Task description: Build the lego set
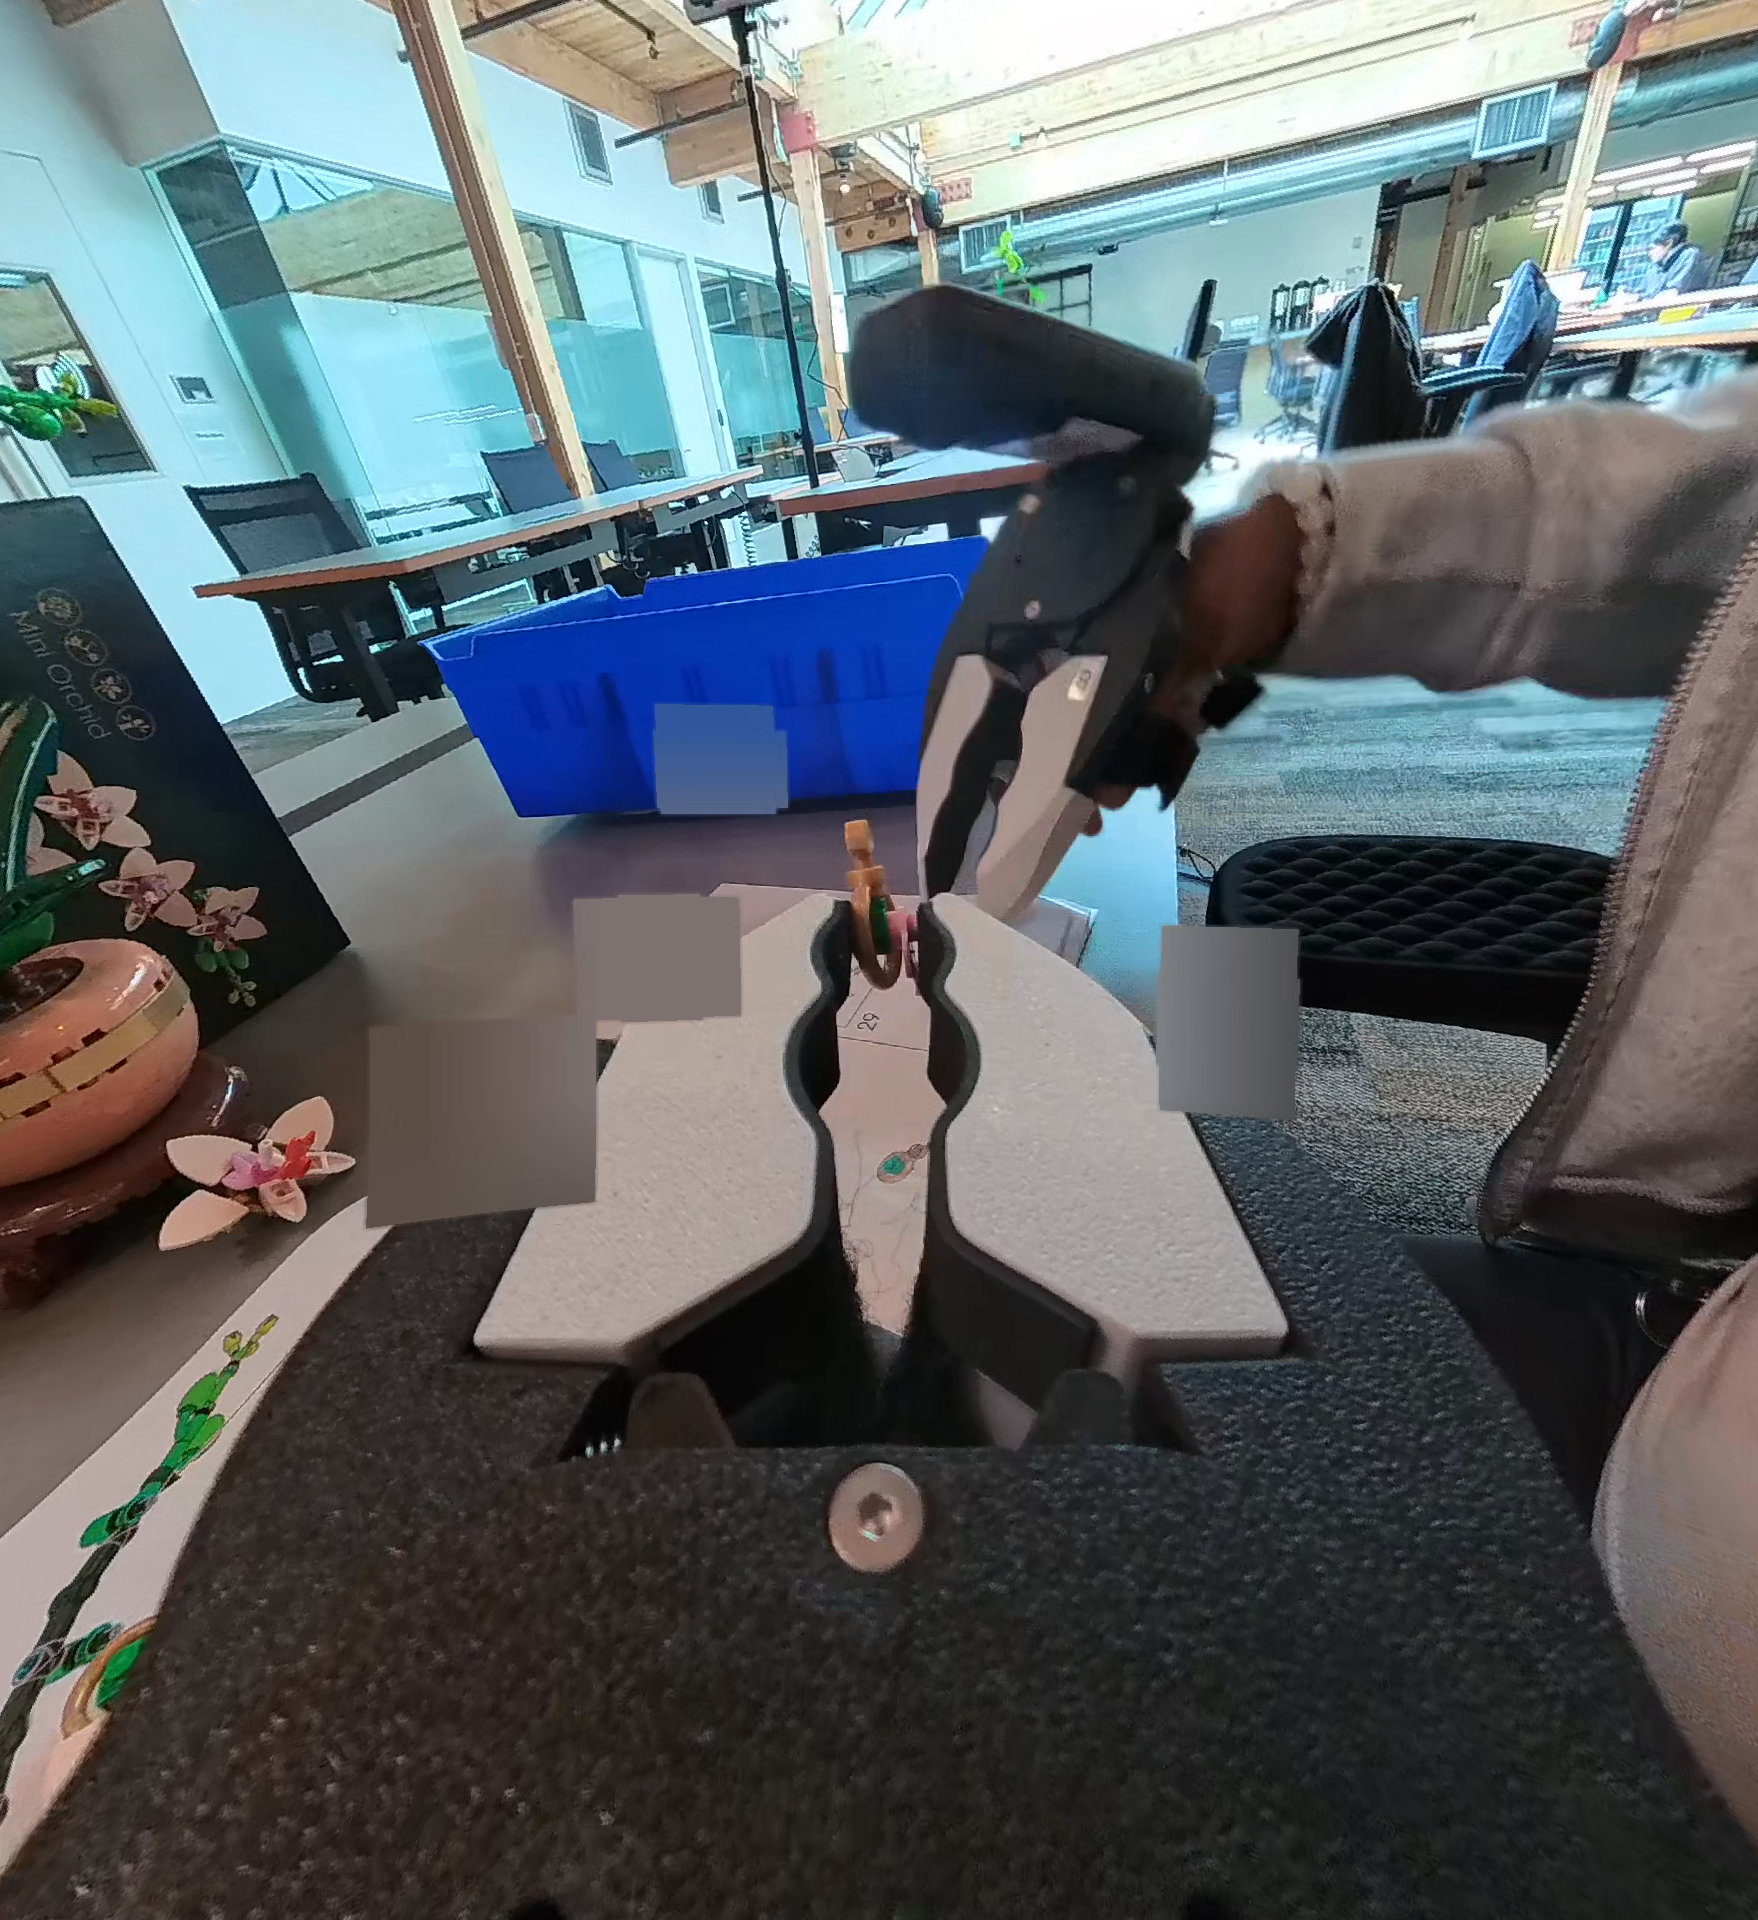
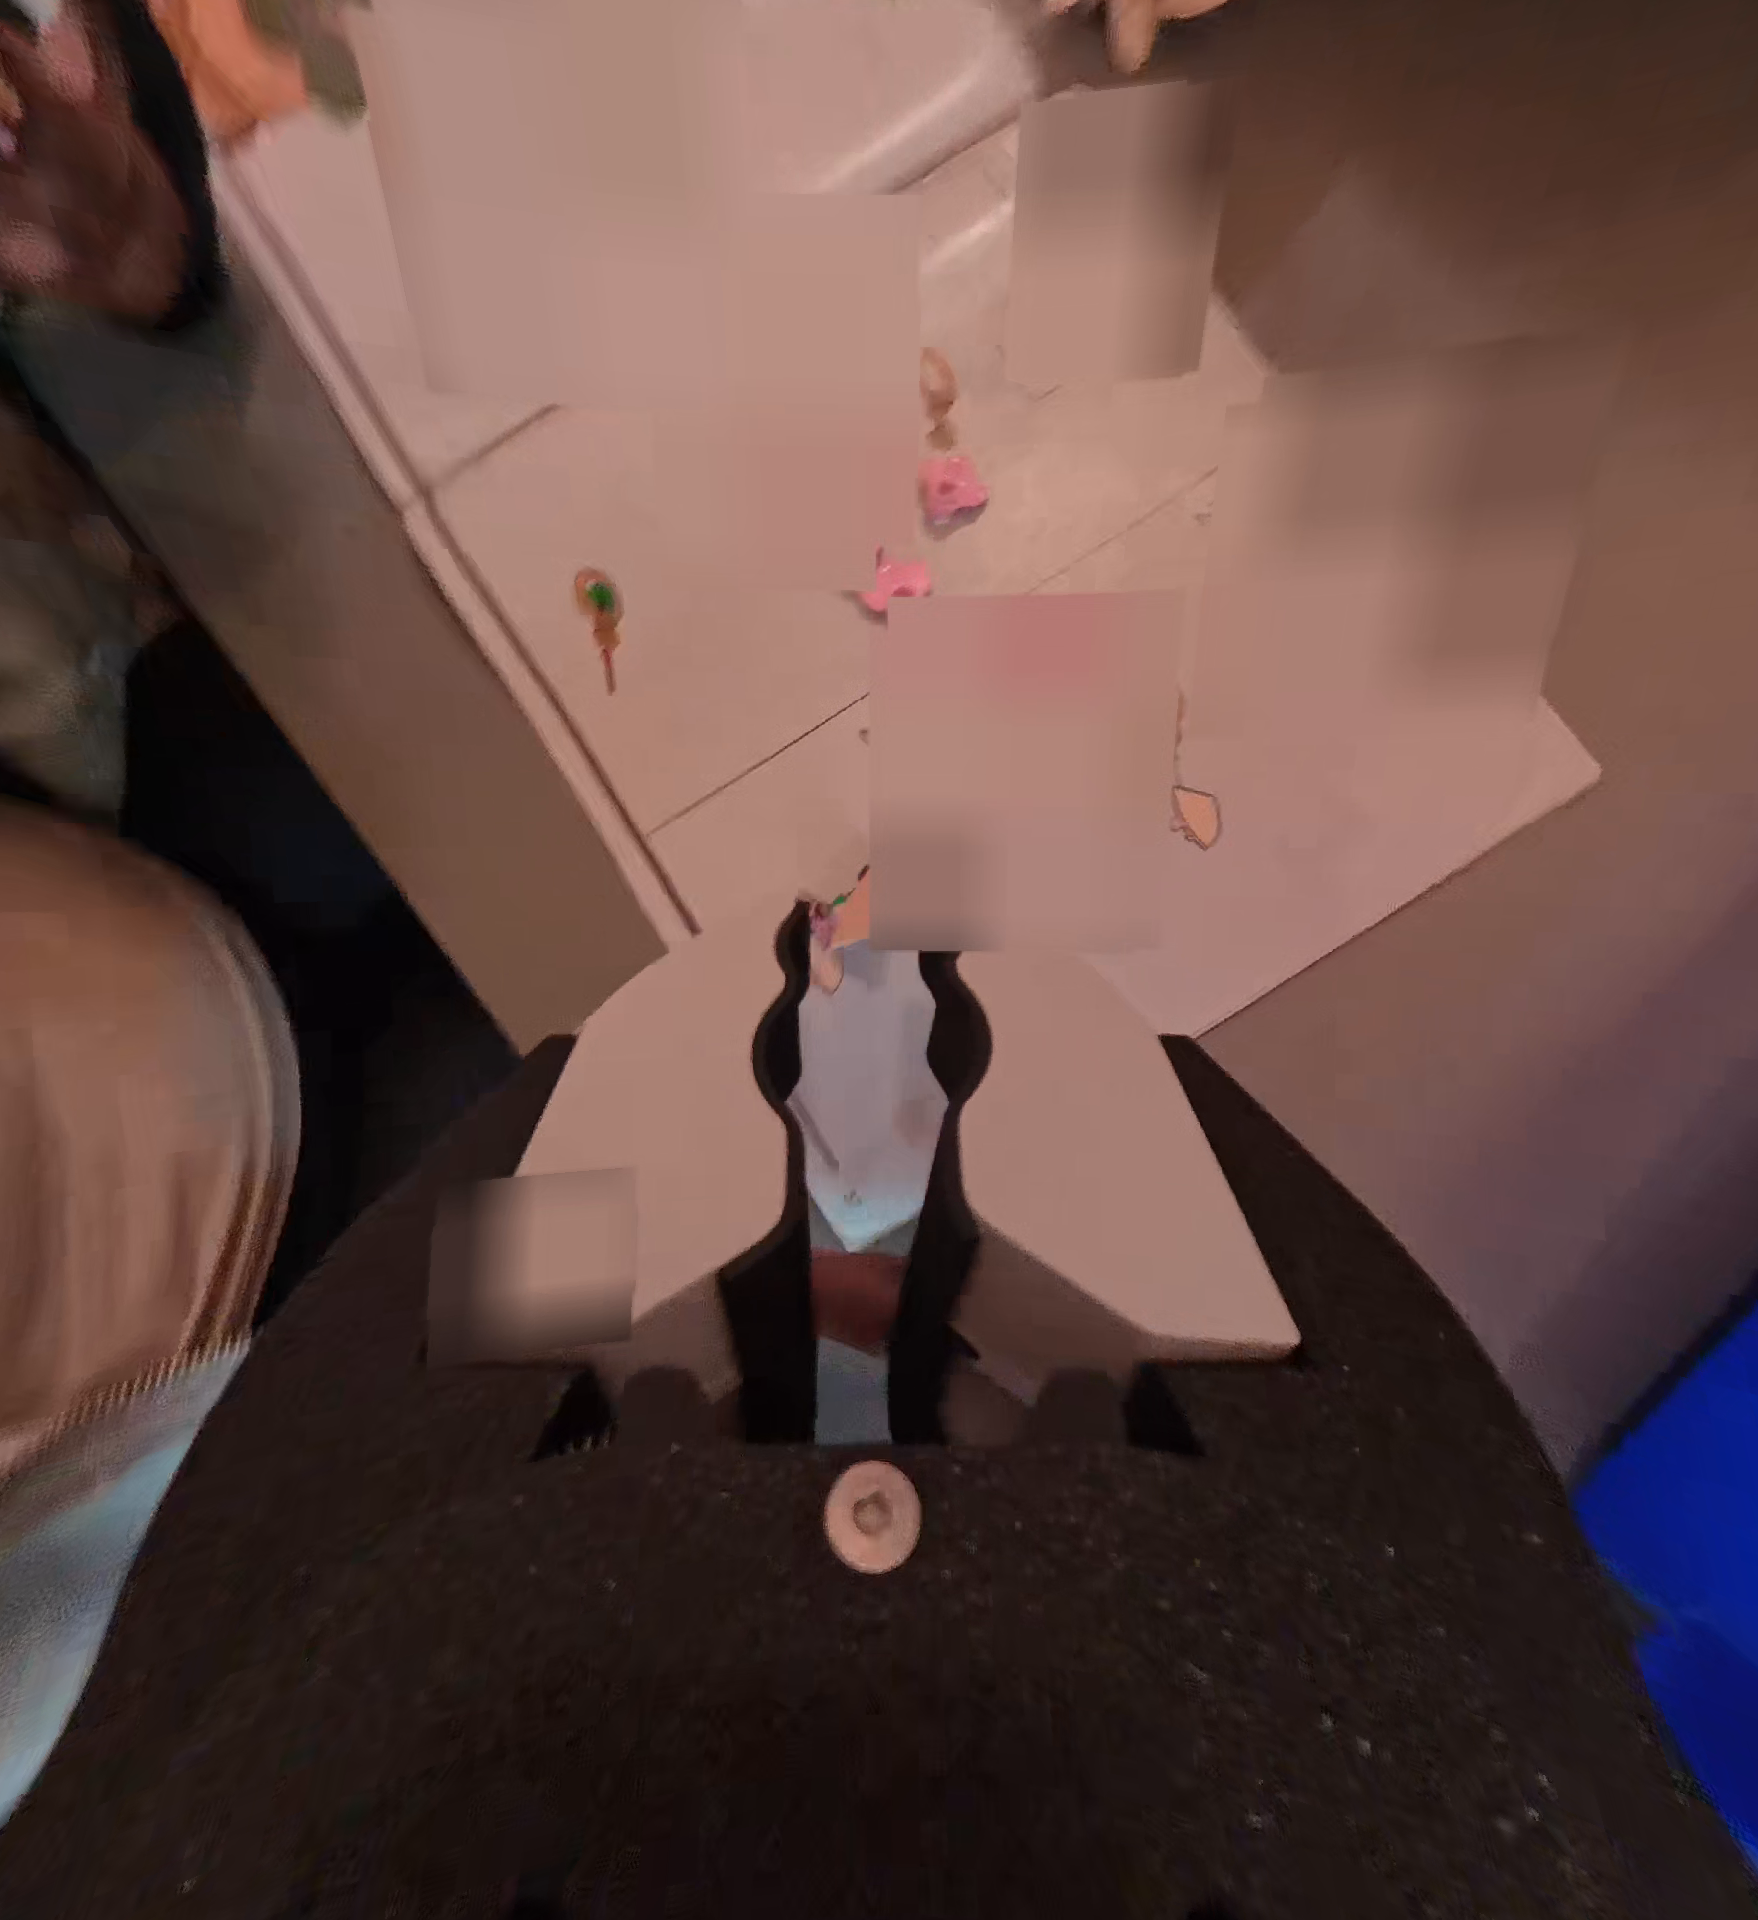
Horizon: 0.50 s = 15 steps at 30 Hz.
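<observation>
Left tongs: clamped at the tips on a small brick assembly of tan, green and pink parts, its tan stalk rising above the fingertips. Beneath the tongs an open instruction booklet is seen on the grey surface. Right tongs: held just right of the assembly, fingers apart, nothing gripped between them. A blue bin stands beyond the tongs; a brick-built orchid pot and loose flower lie well to the left.

Glossy plastic bin — matt table
</observation>
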Each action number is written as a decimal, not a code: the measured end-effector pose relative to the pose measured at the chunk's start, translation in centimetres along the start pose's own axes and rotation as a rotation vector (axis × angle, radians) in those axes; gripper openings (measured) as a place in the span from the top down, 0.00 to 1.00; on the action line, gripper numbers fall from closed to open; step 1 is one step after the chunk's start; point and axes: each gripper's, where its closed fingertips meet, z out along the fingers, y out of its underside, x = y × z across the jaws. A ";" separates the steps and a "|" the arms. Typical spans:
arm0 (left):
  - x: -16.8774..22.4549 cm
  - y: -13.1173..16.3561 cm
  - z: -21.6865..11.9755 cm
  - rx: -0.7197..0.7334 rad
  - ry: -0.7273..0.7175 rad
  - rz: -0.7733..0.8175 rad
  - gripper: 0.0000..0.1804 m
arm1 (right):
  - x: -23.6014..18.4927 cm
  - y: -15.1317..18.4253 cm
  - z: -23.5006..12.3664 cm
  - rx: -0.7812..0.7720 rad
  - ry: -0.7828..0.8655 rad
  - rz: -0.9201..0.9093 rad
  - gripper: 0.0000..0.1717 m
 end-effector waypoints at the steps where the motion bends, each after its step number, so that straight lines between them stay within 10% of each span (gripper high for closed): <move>1: 0.0 0.0 0.0 0.000 0.002 0.000 0.93 | -0.3 0.4 -0.2 -0.102 -0.039 -0.043 0.87; 5: 0.2 0.0 0.1 -0.002 0.004 0.005 0.93 | 0.9 1.3 -0.7 -0.521 -0.092 -0.258 0.86; 15: -0.2 -0.1 -0.3 0.005 -0.002 0.007 0.93 | 0.4 0.7 1.4 -0.808 -0.310 -0.212 0.91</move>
